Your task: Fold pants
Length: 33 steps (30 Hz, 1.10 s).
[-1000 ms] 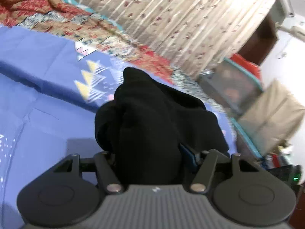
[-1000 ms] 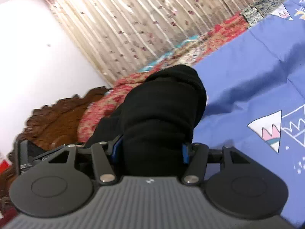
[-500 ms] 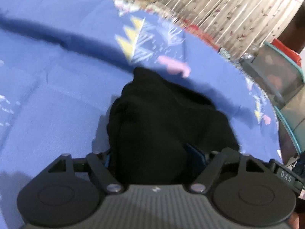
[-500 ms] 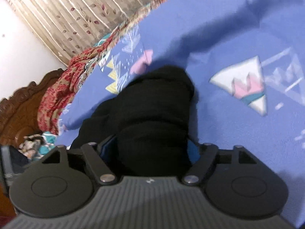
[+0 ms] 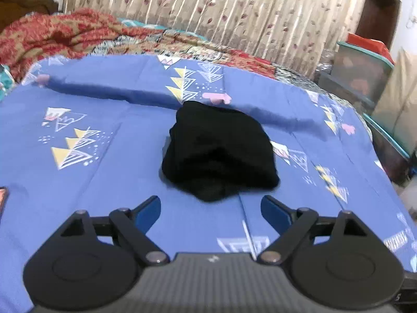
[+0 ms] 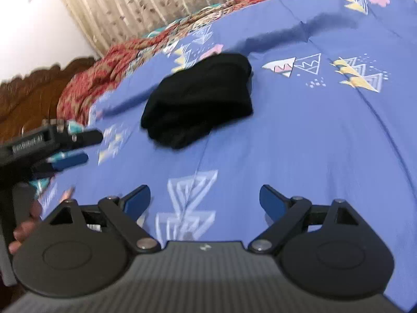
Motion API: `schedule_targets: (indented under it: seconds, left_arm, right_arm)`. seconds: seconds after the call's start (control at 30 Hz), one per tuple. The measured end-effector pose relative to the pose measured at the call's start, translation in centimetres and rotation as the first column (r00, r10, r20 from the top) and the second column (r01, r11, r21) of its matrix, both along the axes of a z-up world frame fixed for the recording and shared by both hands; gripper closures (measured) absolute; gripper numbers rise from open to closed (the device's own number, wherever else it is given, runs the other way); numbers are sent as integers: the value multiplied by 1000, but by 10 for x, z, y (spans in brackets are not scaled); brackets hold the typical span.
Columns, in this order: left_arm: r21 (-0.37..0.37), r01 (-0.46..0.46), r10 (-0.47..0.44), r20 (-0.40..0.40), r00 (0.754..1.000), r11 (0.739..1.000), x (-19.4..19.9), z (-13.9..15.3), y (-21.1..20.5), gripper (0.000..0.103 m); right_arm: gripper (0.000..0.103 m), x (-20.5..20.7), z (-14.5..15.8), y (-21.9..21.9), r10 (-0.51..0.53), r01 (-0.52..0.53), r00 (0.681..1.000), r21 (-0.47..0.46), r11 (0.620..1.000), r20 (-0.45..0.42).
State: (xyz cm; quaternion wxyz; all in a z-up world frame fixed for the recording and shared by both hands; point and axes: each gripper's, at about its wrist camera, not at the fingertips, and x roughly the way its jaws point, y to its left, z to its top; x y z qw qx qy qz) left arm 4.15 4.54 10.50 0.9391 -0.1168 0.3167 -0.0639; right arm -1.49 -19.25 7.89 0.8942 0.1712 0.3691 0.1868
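The black pants (image 5: 219,154) lie in a folded bundle on the blue patterned bedsheet (image 5: 109,182); they also show in the right wrist view (image 6: 200,99). My left gripper (image 5: 211,211) is open and empty, pulled back just short of the bundle's near edge. My right gripper (image 6: 204,198) is open and empty, further back from the bundle. The left gripper also shows at the left of the right wrist view (image 6: 70,148), held by a hand.
A red patterned blanket (image 5: 60,34) lies bunched at the head of the bed. Floral curtains (image 5: 221,7) hang behind. Storage boxes (image 5: 362,70) stand off the bed's right side. A carved wooden headboard (image 6: 31,91) is at the left.
Both grippers have let go of the black pants and opened. The bundle now rests on the sheet, and both grippers have drawn back from it.
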Motion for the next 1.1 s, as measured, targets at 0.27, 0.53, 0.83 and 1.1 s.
schedule_targets:
  seconds: [0.27,0.53,0.83,1.1]
  left_arm:
    - [240,210,-253,167,953,948,-9,96,-30,21]
    - [198,392,-439,387,811,898,-52,243,-97,16]
    - [68,525,-481,512,711,848,-150,310,-145,5]
    - [131,255,-287,482,828,958,-189,235,-97,0]
  right_arm:
    - [10,-48,78,-16,-114,120,958,-10,993,264]
    - [8,-101,164,-107,-305,285,789,122,951,533]
    - [5,-129,203,-171,-406,336,675,232,913,617]
    - [0,-129,145,-123,-262,216,838,151,965,478]
